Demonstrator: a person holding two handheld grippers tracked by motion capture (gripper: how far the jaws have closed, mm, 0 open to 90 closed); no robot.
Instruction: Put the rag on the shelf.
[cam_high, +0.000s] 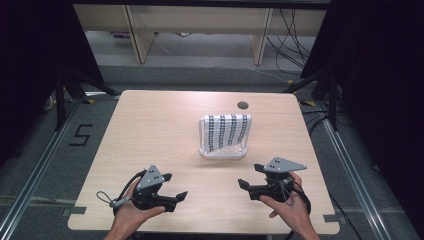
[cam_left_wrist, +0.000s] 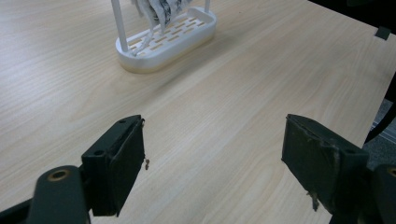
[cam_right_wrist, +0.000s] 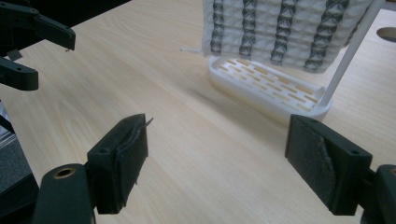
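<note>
We hold two tongs: the left tongs (cam_high: 174, 186) and the right tongs (cam_high: 250, 176), both spread wide with nothing between their jaws, low over the near part of the table (cam_high: 150, 125). Ahead, between them and well apart from both, stands one white rack (cam_high: 223, 151) with one black-and-white patterned cloth (cam_high: 229, 131) draped over it. Bare tabletop lies between tongs and rack.

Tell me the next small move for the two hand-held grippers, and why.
Probably ease the right hand-held gripper forward toward the striped cloth hanging on the white rack. Both it and the left hand-held gripper sit open and empty near the table's front edge, apart from the rack, so nothing is grasped yet.
</note>
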